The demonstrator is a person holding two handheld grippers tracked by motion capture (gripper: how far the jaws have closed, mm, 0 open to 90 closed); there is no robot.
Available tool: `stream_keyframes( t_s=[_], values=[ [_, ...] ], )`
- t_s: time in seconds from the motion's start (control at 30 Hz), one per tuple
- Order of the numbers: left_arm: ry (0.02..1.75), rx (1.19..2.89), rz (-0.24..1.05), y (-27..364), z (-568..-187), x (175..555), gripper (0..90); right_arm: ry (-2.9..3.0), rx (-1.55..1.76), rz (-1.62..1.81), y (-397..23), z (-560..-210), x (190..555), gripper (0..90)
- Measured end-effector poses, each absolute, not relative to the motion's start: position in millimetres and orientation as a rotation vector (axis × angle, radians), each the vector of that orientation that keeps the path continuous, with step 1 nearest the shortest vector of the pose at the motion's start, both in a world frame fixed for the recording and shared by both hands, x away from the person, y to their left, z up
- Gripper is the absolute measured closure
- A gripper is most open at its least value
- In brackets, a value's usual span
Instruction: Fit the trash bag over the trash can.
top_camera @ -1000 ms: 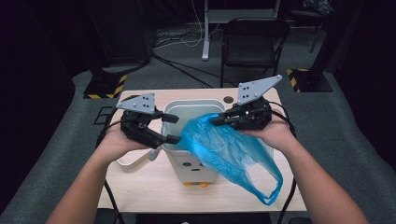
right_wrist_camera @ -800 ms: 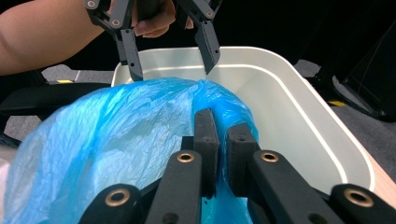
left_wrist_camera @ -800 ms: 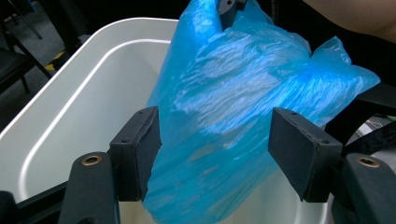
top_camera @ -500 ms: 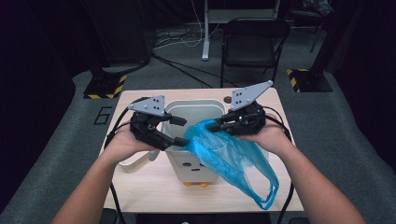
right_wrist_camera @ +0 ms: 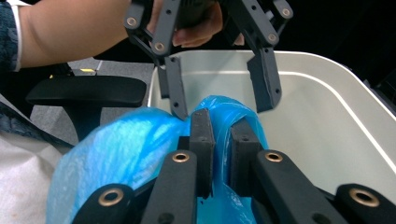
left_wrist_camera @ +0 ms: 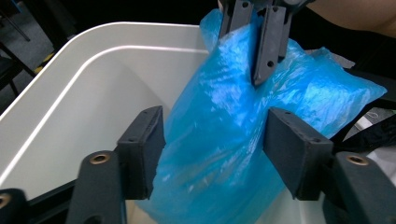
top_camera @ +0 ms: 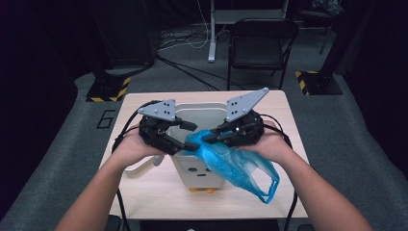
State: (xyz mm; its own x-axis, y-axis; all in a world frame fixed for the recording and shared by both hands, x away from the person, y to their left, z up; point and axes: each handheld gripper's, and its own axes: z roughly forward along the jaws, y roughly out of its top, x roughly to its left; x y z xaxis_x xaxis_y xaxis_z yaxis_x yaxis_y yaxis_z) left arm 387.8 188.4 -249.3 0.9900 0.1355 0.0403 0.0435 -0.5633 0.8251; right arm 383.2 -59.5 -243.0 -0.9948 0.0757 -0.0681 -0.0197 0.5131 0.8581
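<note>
Right gripper (right_wrist_camera: 219, 140) is clamped on a bunched fold of the blue plastic bag (top_camera: 226, 161), holding it over the near rim of the white bin (top_camera: 202, 111). Left gripper (left_wrist_camera: 212, 154) has been closing: its jaws straddle the bag but stand apart, and whether the pads touch the film I can't tell. The rest of the bag hangs down the bin's front over the wooden table (top_camera: 144, 190).

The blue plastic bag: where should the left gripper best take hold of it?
Probably the bunched upper edge of the blue plastic bag, beside where the right gripper pinches it, coming from the left over the white bin. The film already hangs between the left gripper's closing jaws.
</note>
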Motion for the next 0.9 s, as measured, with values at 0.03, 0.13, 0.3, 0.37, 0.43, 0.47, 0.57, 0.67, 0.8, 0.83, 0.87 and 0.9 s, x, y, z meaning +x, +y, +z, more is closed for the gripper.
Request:
stream_keyframes(
  t_s=[0.03,0.13,0.3,0.37,0.43,0.47,0.57,0.67,0.8,0.83,0.87,0.9],
  values=[
    [0.125,2.168,0.122,188,-249,388,42.9,2.647,0.049,1.503,-59,-243,383,82.6],
    [0.096,2.162,0.119,188,-248,386,57.2,2.642,0.037,1.517,-56,-241,382,81.8],
    [0.075,2.182,0.134,192,-248,383,73.7,2.637,0.06,1.523,-56,-241,383,73.2],
    [0.08,2.186,0.137,194,-248,384,77.5,2.628,0.08,1.525,-59,-240,383,68.6],
    [0.089,2.186,0.139,196,-249,386,80.6,2.607,0.098,1.528,-63,-239,383,64.5],
    [0.089,2.186,0.139,196,-249,386,81.3,2.598,0.11,1.536,-66,-238,383,62.5],
    [0.103,2.192,0.151,197,-250,390,82.9,2.579,0.126,1.539,-74,-234,382,59.6],
    [0.115,2.19,0.156,198,-250,393,83.4,2.565,0.133,1.538,-80,-230,380,58.9],
    [0.15,2.176,0.171,204,-250,399,83.7,2.533,0.165,1.533,-100,-225,375,58.1],
    [0.153,2.177,0.175,205,-249,401,83.7,2.528,0.172,1.537,-104,-224,374,58.1],
    [0.159,2.175,0.178,205,-249,401,83.8,2.527,0.179,1.538,-108,-224,373,57.9],
    [0.167,2.175,0.177,206,-249,403,83.8,2.526,0.185,1.536,-110,-224,372,57.8]
  ],
)
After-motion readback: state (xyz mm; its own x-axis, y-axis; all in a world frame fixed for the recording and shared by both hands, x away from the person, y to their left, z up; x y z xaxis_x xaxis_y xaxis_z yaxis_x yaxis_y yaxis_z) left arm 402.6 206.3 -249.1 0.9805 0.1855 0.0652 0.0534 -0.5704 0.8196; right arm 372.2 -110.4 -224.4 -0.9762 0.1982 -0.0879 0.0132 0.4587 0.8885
